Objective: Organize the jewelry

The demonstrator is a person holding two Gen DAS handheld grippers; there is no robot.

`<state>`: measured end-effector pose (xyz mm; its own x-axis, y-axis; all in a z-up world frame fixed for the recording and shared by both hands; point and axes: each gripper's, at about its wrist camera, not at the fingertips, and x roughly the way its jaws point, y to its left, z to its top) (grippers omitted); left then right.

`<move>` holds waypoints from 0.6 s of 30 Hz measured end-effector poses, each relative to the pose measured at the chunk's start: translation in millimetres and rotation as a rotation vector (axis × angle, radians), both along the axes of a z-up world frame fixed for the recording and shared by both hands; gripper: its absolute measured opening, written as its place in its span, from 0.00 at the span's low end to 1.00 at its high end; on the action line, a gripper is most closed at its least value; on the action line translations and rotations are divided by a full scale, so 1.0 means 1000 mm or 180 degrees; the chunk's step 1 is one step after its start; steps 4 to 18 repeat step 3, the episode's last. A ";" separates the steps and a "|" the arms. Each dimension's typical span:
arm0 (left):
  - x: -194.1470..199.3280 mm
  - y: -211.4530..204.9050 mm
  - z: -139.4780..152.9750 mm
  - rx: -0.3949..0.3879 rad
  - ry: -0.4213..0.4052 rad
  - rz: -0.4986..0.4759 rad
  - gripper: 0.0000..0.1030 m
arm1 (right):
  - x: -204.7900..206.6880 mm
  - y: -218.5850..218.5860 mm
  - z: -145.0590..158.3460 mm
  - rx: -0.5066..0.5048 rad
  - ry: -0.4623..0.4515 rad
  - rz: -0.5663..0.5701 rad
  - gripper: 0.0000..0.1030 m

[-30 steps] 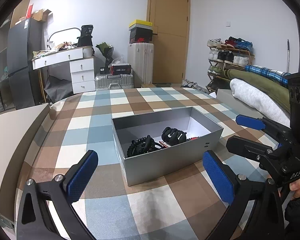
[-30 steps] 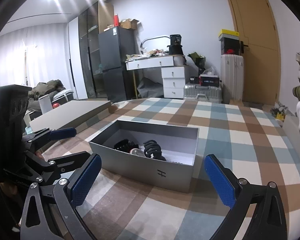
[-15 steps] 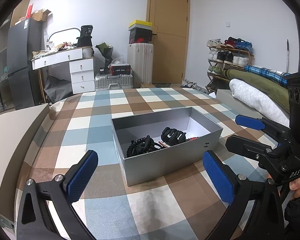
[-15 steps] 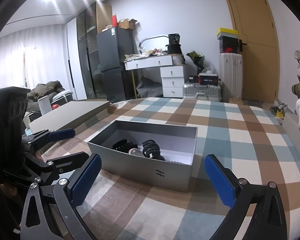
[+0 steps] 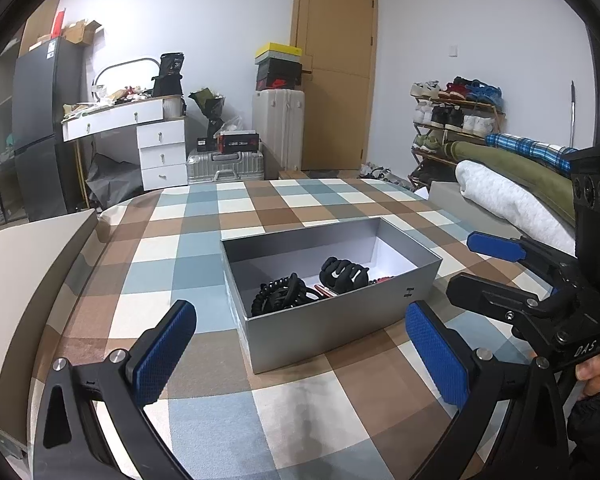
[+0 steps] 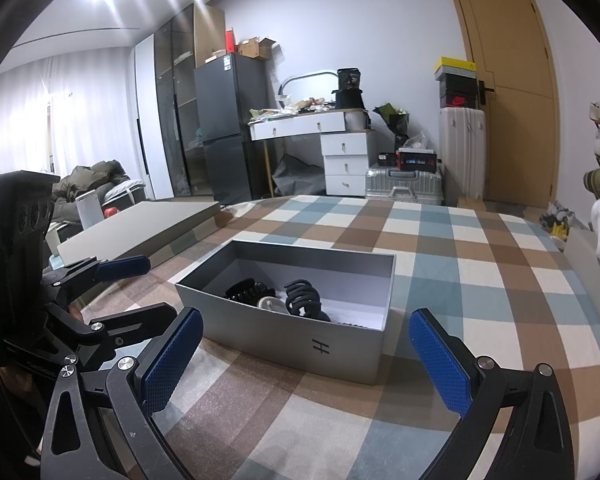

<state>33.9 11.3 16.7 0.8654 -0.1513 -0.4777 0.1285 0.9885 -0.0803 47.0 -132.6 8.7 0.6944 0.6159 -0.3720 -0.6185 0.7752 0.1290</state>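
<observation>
A grey open box (image 5: pixel 340 322) (image 6: pixel 296 350) sits on the checked cloth. It holds two black hair claws (image 5: pixel 344 274) (image 6: pixel 302 298), (image 5: pixel 280 294) (image 6: pixel 246 290), a pale round piece (image 6: pixel 270 303) and a thin red piece (image 5: pixel 382 279). My left gripper (image 5: pixel 300 356) is open and empty, in front of the box's near wall; it also shows in the right wrist view (image 6: pixel 140 288). My right gripper (image 6: pixel 300 360) is open and empty, in front of the box's logo side; it also shows in the left wrist view (image 5: pixel 476 264).
The grey box lid (image 6: pixel 140 228) lies at the cloth's left edge. Rolled blankets (image 5: pixel 512 200) lie along the right edge. A white desk (image 5: pixel 140 136), suitcases (image 5: pixel 278 128), a shoe rack (image 5: pixel 456 120) and a door (image 5: pixel 332 72) stand beyond.
Both grippers stay open and almost still; the views have shifted only slightly. Nothing in the box has moved.
</observation>
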 end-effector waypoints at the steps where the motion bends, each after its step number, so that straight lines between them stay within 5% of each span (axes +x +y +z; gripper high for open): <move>1: 0.000 0.000 0.000 -0.0013 -0.0002 -0.0003 0.99 | 0.000 0.000 0.000 0.0000 0.0000 0.0000 1.00; 18: 0.000 0.002 0.000 -0.0045 -0.0011 -0.0003 0.99 | 0.000 0.000 0.000 0.0000 -0.0001 -0.0001 1.00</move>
